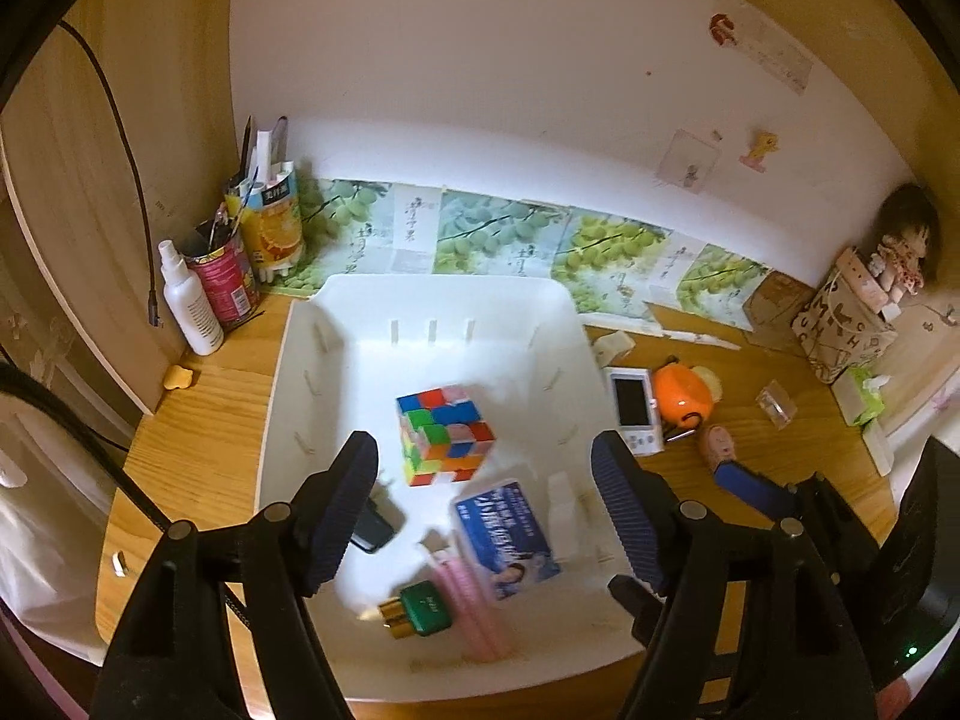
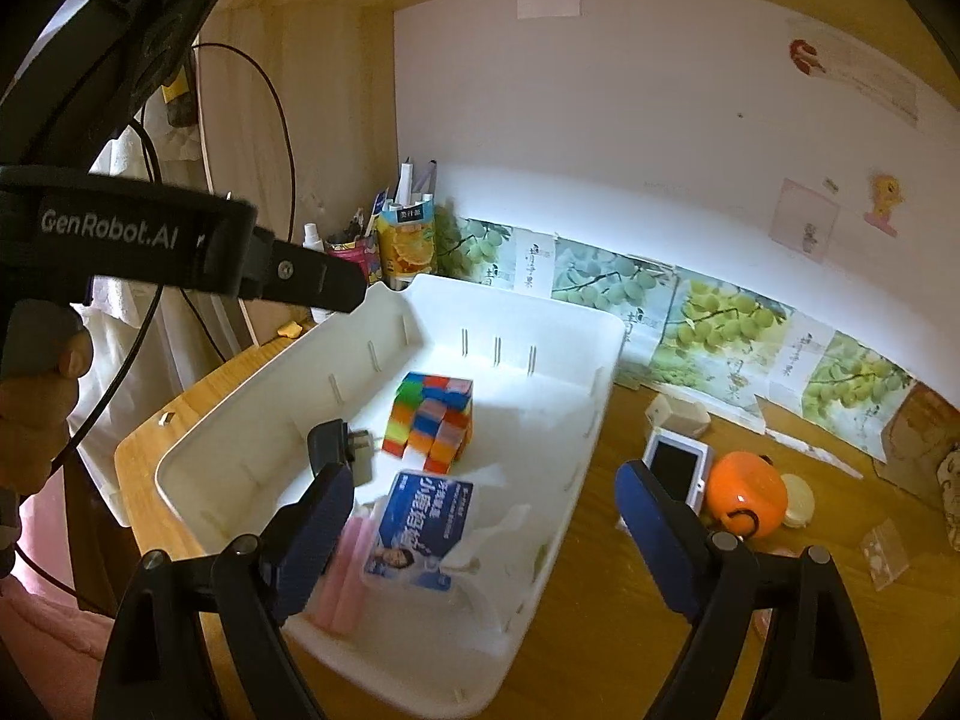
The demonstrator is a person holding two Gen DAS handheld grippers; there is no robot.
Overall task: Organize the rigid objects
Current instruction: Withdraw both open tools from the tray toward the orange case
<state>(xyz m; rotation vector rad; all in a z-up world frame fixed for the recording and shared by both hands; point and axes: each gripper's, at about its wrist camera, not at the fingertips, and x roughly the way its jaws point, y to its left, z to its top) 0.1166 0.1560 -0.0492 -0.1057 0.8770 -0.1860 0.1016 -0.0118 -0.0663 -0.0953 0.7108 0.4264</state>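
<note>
A white plastic bin (image 1: 312,324) (image 2: 606,360) stands on the wooden desk. In it lie a colourful puzzle cube (image 1: 445,433) (image 2: 431,422), a blue and white box (image 1: 507,537) (image 2: 420,531), a pink comb-like item (image 1: 474,612) (image 2: 345,576), a green and gold item (image 1: 417,609) and a black charger (image 1: 375,525) (image 2: 339,447). My left gripper (image 1: 486,516) is open above the bin, empty. My right gripper (image 2: 480,534) is open over the bin's right side, empty. The right gripper also shows at the right edge of the left wrist view.
On the desk right of the bin lie a small white device (image 1: 635,408) (image 2: 678,468), an orange round toy (image 1: 683,393) (image 2: 746,495), a clear plastic piece (image 1: 777,402) and a green tissue pack (image 1: 864,393). Cans with pens (image 1: 246,252) and a spray bottle (image 1: 189,300) stand back left.
</note>
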